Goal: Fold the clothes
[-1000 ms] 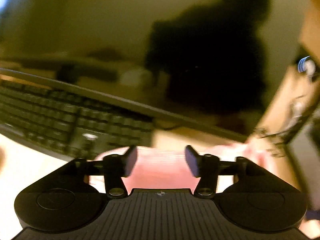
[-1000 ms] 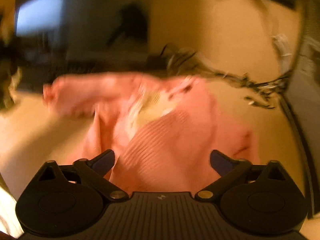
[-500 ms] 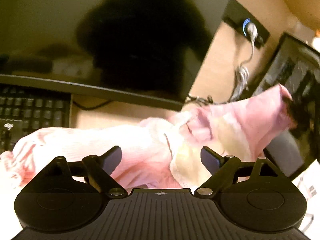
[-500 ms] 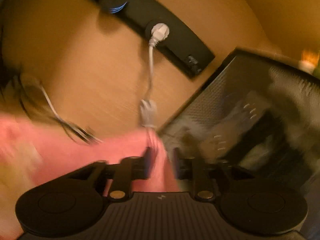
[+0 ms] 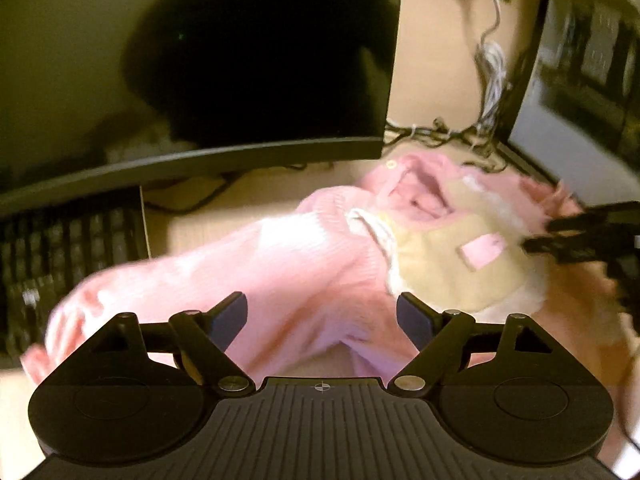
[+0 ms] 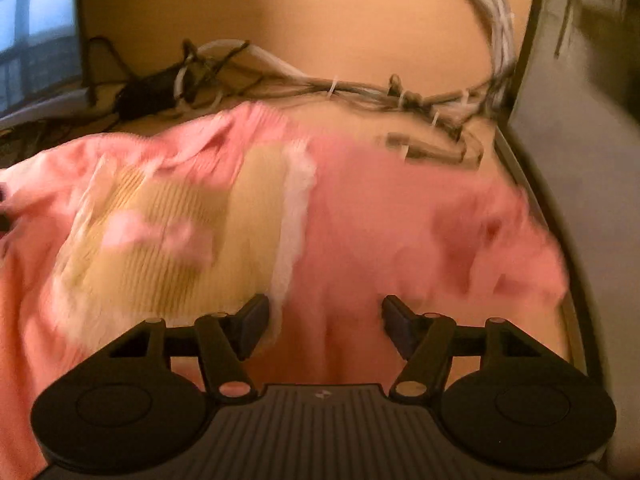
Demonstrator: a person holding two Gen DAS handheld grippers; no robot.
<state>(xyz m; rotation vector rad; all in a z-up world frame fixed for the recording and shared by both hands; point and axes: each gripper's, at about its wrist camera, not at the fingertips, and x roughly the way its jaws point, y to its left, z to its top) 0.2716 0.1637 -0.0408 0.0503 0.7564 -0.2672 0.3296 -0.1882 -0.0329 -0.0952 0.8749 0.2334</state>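
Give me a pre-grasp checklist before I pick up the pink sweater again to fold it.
1. Left gripper free of cloth: ok, jaws closing with pads apart, nothing pinched.
2. Right gripper free of cloth: ok, jaws opening, pads not pressing.
3. Pink sweater lying flat: not ok, bunched and rumpled around the cream patch.
4. Sleeve end clear of the keyboard: cannot tell, blurred; they sit close.
5. Cable bundle clear of the sweater: not ok, it runs right along the far edge.
6. Sharp view for aiming: not ok, both views smeared.
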